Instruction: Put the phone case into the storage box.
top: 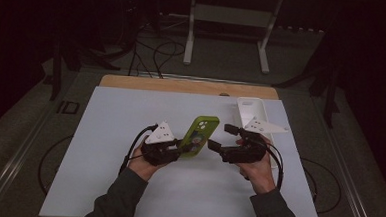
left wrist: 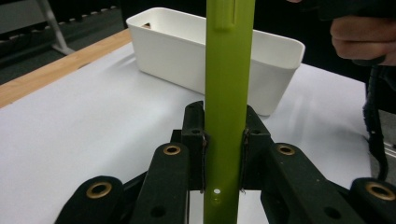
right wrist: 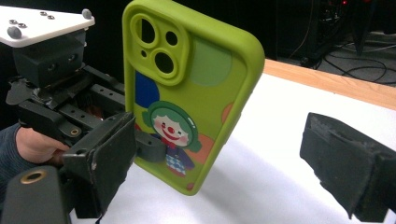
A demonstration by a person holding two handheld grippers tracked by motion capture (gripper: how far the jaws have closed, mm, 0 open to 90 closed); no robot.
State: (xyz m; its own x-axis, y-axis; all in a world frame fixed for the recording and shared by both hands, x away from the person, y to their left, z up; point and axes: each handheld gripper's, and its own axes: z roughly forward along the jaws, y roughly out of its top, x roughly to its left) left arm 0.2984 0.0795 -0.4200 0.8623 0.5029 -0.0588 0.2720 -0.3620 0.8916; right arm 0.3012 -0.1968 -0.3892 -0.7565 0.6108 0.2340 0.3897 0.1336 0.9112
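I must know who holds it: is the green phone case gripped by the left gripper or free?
Gripped. The left gripper's fingers press both faces of the green phone case, holding it off the table.

White-topped table (top: 127, 185), wooden far edge — a white bin (top: 253, 111) seemingly directly on it.

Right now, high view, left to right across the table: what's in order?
Left gripper clamped on the bottom end of the lime-green phone case → phone case itself → right gripper, black jaws open → white rectangular plastic bin, far right toward the back edge.
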